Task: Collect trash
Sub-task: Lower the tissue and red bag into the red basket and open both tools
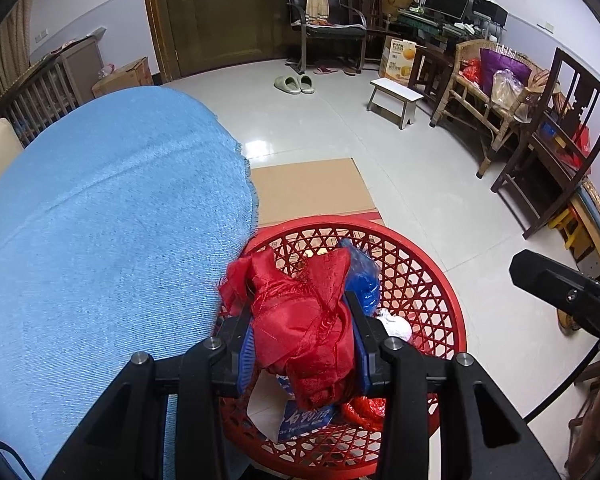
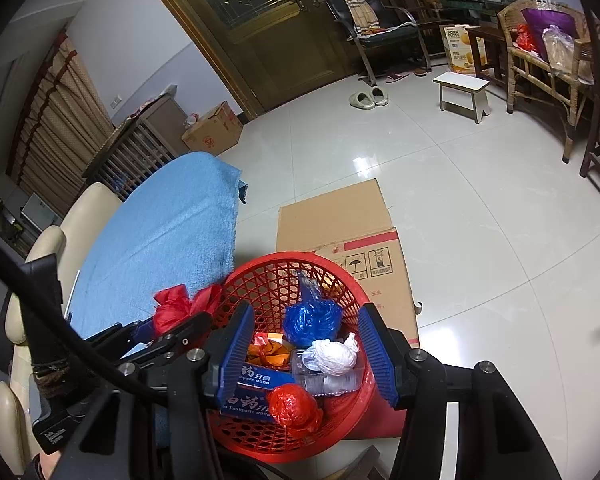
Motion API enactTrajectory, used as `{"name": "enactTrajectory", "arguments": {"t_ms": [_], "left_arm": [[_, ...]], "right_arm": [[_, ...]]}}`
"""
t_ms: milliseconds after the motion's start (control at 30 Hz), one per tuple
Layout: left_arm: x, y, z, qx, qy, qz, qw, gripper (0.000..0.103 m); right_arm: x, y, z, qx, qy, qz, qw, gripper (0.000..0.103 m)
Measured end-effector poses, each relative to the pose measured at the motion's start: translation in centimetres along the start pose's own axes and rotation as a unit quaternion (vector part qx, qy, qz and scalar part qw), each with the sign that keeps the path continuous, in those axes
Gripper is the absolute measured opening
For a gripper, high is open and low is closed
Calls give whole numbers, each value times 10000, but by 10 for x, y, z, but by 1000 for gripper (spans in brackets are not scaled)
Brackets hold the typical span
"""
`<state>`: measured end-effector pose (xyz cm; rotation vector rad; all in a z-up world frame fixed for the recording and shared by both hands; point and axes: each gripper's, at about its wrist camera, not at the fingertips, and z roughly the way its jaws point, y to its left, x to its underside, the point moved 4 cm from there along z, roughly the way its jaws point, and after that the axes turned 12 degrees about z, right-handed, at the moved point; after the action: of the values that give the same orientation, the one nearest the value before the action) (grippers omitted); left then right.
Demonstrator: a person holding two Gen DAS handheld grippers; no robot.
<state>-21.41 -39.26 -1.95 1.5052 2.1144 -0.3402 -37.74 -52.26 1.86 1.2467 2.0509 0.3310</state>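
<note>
The red basket [image 2: 352,288] is the landmark here, and most of the collecting looks done. Far to its left in the right wrist view, the blue cloth [image 2: 160,240] covering the table shows bare — no scraps are visible on the part in view, though its near end is hidden behind the left gripper.

Just left of the basket's rim, the left gripper [image 1: 300,308] is clenched on a crumpled red ribbon [image 1: 300,320]; in the left wrist view the bundle hangs over the basket's left side, held above the contents and not yet let go. This is the piece in hand.

Inside the basket lie, from left to right, a blue toothpaste box [image 2: 256,384], an orange wrapper [image 2: 270,350], a red plastic wad [image 2: 294,404] toward the near wall, a knotted blue bag [image 2: 312,320], and a white plastic wad [image 2: 334,354] on a clear tray.

The right gripper [image 2: 306,354] hangs above the basket with its jaws standing apart over the contents, grasping nothing.

Beyond and right of the basket, a flattened cardboard sheet [image 2: 340,220] lies on the tiled floor; whether it counts as trash I cannot tell.

So my reading — one drop of the ribbon remains, then perhaps nothing more from the table.
</note>
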Motion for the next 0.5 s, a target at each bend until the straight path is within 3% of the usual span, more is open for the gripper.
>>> {"name": "enactTrajectory", "arguments": {"t_ms": [500], "left_arm": [[-7, -5, 9, 6, 24, 130, 9999, 41]], "right_arm": [[-9, -1, -7, 9, -103, 24, 9999, 58]]}}
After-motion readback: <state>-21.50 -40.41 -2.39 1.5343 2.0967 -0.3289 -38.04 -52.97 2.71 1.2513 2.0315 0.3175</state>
